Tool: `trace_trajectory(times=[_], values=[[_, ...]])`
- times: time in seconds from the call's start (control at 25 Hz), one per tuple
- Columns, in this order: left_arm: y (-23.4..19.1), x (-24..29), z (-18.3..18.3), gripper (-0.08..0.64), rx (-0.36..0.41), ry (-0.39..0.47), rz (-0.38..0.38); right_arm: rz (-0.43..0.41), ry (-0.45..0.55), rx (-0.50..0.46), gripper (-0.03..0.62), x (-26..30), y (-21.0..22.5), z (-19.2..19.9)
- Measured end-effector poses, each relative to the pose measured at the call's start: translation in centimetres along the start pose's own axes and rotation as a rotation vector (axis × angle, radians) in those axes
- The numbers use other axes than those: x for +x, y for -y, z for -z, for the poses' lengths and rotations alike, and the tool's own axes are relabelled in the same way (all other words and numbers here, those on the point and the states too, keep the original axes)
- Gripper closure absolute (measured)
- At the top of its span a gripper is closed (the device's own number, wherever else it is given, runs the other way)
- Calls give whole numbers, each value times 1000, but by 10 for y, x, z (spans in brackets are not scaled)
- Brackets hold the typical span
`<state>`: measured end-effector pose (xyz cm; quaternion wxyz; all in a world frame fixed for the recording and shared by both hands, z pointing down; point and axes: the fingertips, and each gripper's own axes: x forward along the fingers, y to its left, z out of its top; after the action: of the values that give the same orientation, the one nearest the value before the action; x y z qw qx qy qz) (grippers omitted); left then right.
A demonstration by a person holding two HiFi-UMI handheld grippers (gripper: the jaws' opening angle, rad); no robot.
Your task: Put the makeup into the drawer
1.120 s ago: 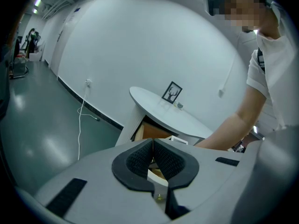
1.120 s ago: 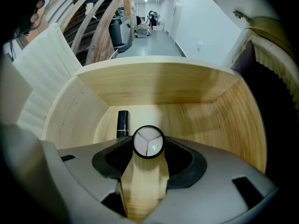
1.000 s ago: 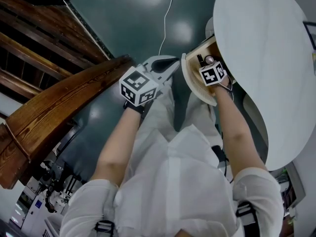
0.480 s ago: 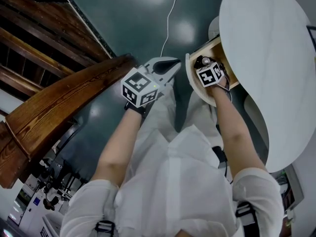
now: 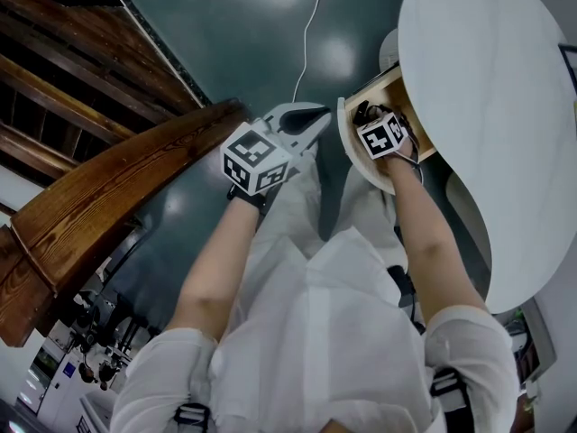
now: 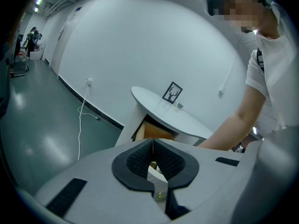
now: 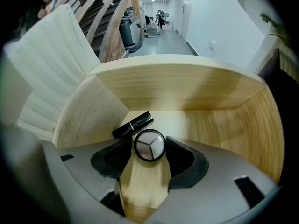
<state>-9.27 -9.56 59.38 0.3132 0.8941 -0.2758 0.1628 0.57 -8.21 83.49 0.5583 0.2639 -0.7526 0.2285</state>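
Right gripper (image 7: 148,149): clenched on round eyeshadow compact (image 7: 149,145), inside the open wooden drawer (image 7: 187,97).
Compact: between the jaws, near drawer's left wall, just beside lipstick (image 7: 132,124).
Lipstick: black tube, lying on drawer floor.
Left gripper (image 6: 153,148): jaws together, empty, off the white desk (image 5: 487,106) edge, beside drawer front.

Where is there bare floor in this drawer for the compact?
Bare: the drawer floor right of the black tube, up to the right and back walls. Crowded: the left side, where the tube lies just beyond the round compact in the right gripper.
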Motion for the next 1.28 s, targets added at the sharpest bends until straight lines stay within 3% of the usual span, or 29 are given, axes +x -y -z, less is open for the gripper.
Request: trace_trajectory(times=[0.88, 1.28], values=[[13, -5, -24, 541, 39, 6, 33, -7, 81, 23, 376, -73, -21, -14], [28, -10, -47, 541, 66, 24, 52, 16, 151, 27, 420, -134, -30, -28]])
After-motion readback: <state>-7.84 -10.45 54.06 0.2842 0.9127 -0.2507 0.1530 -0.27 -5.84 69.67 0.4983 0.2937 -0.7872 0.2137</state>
